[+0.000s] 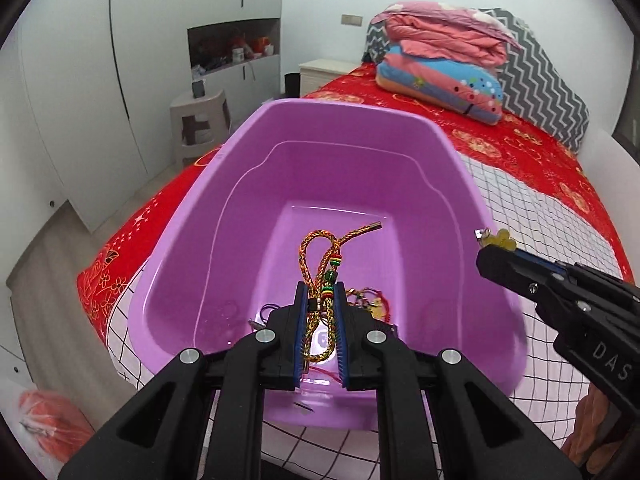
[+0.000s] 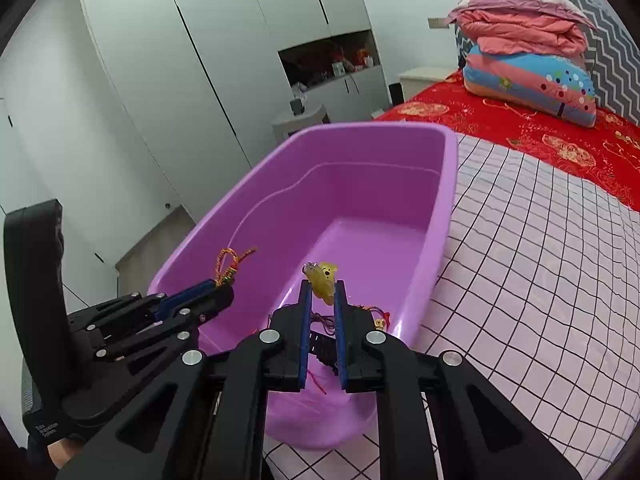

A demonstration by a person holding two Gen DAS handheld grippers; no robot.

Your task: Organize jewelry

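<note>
A purple plastic tub stands on the bed. My left gripper hangs over the tub's near end, shut on a braided orange-and-yellow cord with coloured beads. My right gripper is shut on a small yellow charm with a metal clasp, held above the tub's right rim. Red string pieces and a small gold trinket lie on the tub floor, partly hidden by the fingers.
The tub rests on a pink checked cloth over a red bedspread. Folded quilts and pillows are piled at the head of the bed. White wardrobes and a small stool stand to the left.
</note>
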